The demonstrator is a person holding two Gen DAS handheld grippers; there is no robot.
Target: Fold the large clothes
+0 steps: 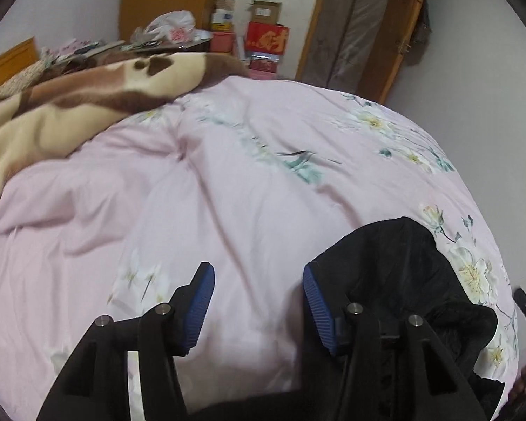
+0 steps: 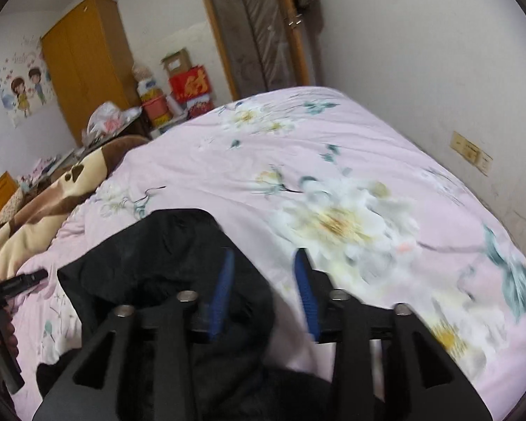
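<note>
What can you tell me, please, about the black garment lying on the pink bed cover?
The black garment is dark, faintly glossy fabric like a padded coat, bunched into a rumpled heap with a fuzzier dark lining showing in its hollow. It rests on the pink floral bed cover near the bed's near edge. The right claw hangs open above its edge, one blue pad over the cloth, and the left claw stands open beside it; neither grips it.

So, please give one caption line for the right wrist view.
Open right gripper above a black garment on a pink floral bedcover.
</note>
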